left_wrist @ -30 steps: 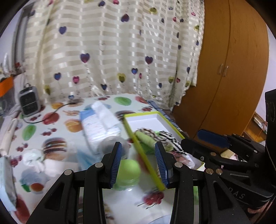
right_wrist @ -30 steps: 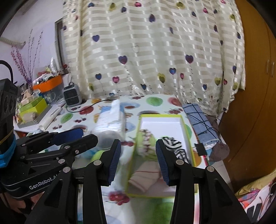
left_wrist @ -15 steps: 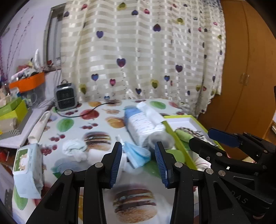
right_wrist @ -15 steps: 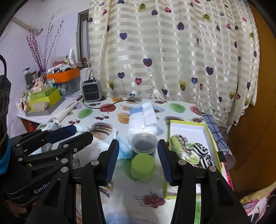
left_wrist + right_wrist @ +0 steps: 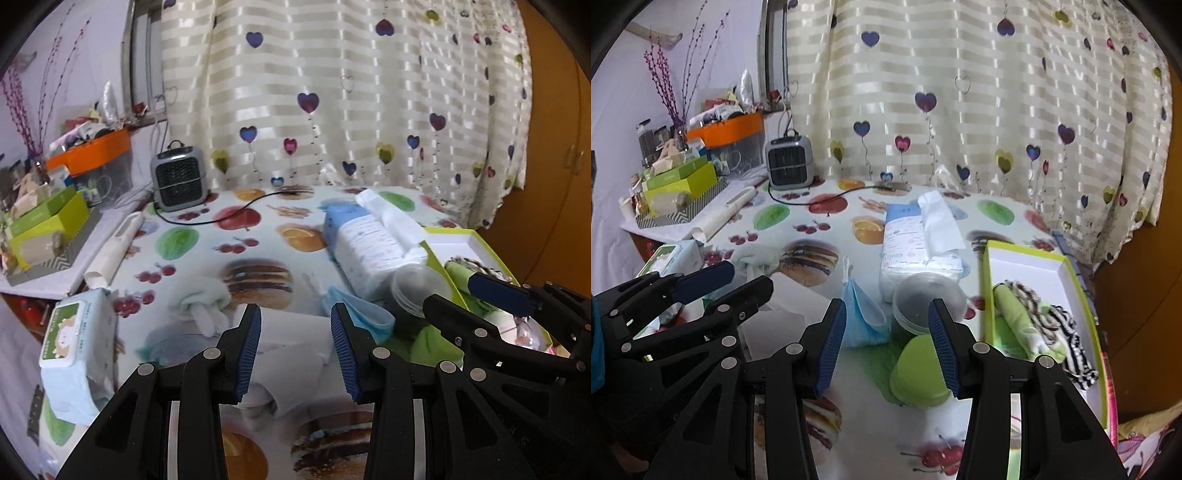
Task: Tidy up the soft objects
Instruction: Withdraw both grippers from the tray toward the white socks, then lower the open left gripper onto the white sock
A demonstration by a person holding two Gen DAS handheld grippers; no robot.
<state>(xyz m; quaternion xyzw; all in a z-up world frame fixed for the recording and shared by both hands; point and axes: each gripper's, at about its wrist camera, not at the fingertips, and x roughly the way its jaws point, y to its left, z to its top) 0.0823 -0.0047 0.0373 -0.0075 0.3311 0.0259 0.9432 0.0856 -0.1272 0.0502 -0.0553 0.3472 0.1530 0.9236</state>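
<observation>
We hold both grippers open and empty above the fruit-print bench. Nearest, our left gripper hovers over a white folded cloth, with a wet-wipe pack to its left. Our right gripper frames a green lid, a blue face mask and a clear tub. To the right, rolled socks lie inside the green-edged box. Farther back sit a tissue pack, a white bundled cloth, then a grey heater before the heart-print curtain.
</observation>
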